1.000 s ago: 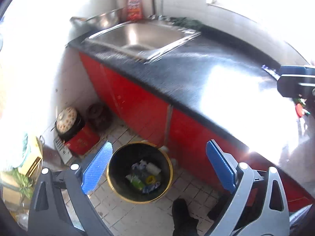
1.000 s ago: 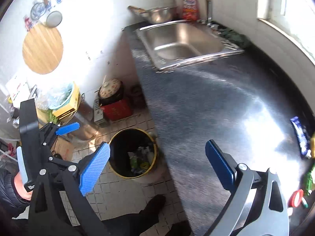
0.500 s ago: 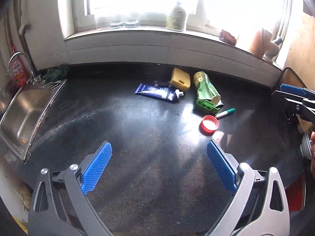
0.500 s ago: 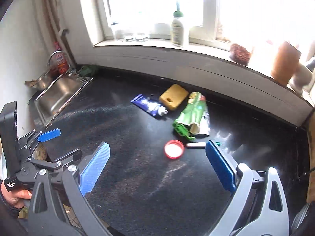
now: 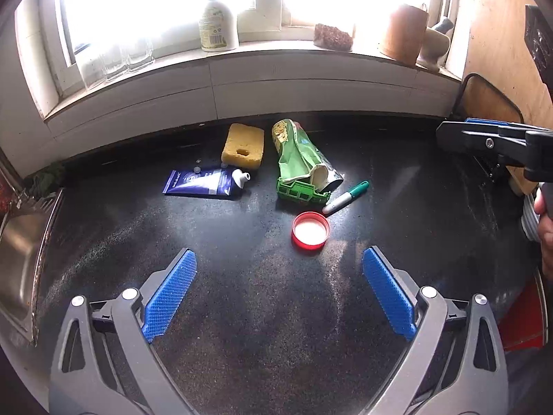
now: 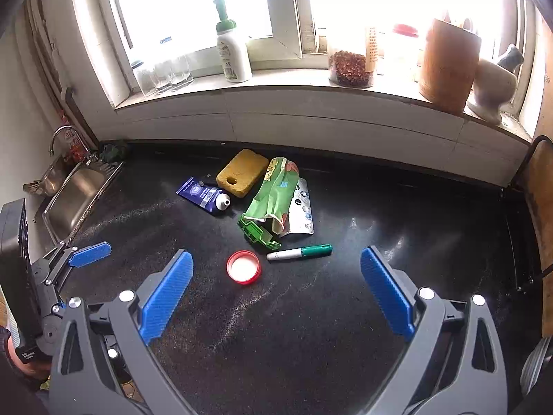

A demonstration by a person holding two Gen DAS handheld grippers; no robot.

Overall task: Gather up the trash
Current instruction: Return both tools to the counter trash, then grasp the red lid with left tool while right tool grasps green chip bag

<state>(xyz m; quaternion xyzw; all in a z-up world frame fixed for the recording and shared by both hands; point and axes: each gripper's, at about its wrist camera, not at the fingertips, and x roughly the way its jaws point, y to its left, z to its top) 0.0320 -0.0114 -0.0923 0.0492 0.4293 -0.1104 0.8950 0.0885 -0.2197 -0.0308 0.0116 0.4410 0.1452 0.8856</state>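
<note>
Trash lies in a cluster on the black counter (image 5: 262,311): a red cap (image 5: 310,230) (image 6: 243,266), a green-capped marker (image 5: 345,197) (image 6: 300,252), a crumpled green wrapper (image 5: 296,154) (image 6: 274,190) with a green plastic piece (image 5: 300,192) (image 6: 258,232), a blue tube (image 5: 204,182) (image 6: 204,195) and a yellow sponge (image 5: 243,145) (image 6: 242,172). My left gripper (image 5: 279,294) is open and empty, short of the cap. My right gripper (image 6: 276,294) is open and empty, just short of the cap and marker. Each gripper also shows in the other's view, the right one (image 5: 490,140) and the left one (image 6: 83,254).
A steel sink (image 6: 74,200) (image 5: 17,252) is set in the counter at the left. The windowsill holds a white bottle (image 6: 233,48), glasses (image 6: 162,72), a jar (image 6: 350,65), a brown cylinder (image 6: 447,65) and a white vase (image 6: 492,83). A wooden board (image 5: 497,52) stands at the right.
Both views swung from the sink, floor and trash bin round to the counter under the window. In the last half second both grippers moved closer to the trash cluster. Both stayed open.
</note>
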